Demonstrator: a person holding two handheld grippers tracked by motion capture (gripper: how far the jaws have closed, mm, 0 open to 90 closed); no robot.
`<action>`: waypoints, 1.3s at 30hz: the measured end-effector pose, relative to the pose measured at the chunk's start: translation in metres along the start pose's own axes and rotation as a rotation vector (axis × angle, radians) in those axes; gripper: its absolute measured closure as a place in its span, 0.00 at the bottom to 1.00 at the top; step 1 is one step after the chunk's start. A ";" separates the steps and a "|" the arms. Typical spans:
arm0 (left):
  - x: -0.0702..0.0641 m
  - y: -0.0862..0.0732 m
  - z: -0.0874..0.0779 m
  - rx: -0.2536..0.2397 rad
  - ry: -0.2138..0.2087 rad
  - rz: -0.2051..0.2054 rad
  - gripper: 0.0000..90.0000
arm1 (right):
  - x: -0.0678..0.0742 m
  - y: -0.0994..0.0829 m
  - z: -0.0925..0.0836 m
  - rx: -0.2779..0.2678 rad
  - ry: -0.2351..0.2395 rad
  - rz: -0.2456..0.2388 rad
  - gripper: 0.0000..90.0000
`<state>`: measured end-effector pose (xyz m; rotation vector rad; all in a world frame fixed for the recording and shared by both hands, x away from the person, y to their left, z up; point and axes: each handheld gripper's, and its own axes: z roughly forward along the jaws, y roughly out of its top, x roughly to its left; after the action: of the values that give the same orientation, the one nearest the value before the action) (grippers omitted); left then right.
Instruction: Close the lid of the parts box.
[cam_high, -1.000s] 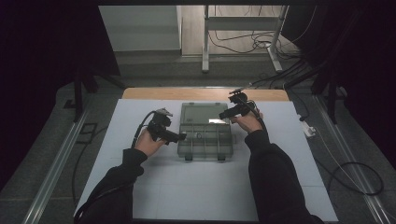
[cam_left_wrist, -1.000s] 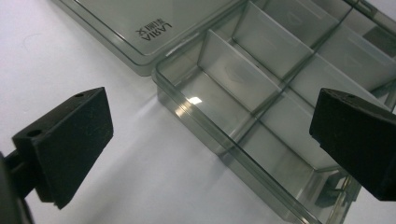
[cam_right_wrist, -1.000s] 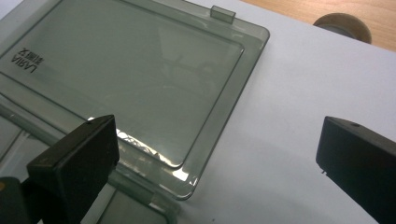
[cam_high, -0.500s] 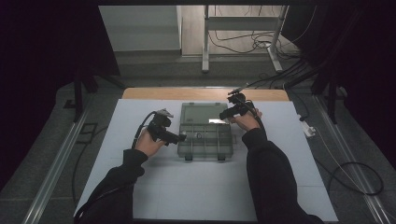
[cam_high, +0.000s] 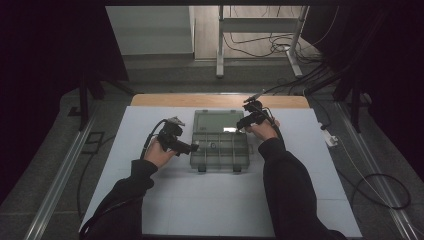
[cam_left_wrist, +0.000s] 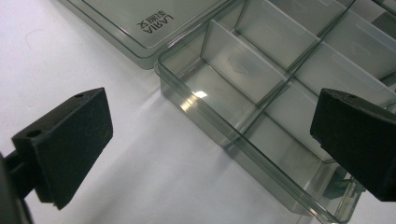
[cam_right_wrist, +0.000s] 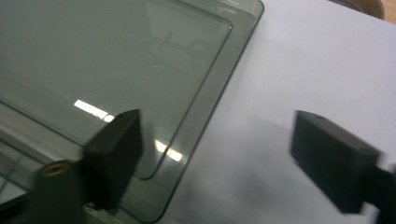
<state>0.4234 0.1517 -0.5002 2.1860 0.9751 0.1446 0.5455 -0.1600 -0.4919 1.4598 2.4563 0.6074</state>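
Both tongs, left (cam_left_wrist: 205, 154) and right (cam_right_wrist: 210, 158), gape empty; right's jaws have just been closing. Lid (cam_right_wrist: 107, 60) could slip free near the tabletop's far edge.

Dim high view, dark surround beyond the white table (cam_high: 300, 200); glare streaks on the clear organiser box (cam_right_wrist: 93, 70); right gripper view motion-blurred.

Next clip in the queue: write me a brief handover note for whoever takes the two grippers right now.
Left gripper: open, at the left edge of the compartment tray, one jaw over it, gripping nothing.
Right gripper: jaws have just been closing, not shut; the lid's right edge lies between them, pads not pressing.
Organizer box: mid-table on the white sheet, lid open and laid flat behind the tray; the visible compartments look empty.
Done: box opened.
Left: likely grip the lid edge and swing it shut.
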 end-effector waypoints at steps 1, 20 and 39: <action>0.000 0.000 0.000 0.001 0.000 0.001 0.00 | 0.000 0.000 -0.001 0.003 0.007 0.002 0.27; 0.000 0.001 0.002 0.015 0.005 0.012 0.00 | 0.003 0.010 -0.003 0.051 0.021 0.137 0.86; 0.020 0.009 -0.007 -0.012 0.055 -0.019 0.23 | 0.005 0.012 -0.009 0.025 0.003 0.369 0.97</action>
<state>0.4406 0.1651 -0.4925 2.1715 1.0222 0.2019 0.5492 -0.1528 -0.4778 1.9412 2.2156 0.6462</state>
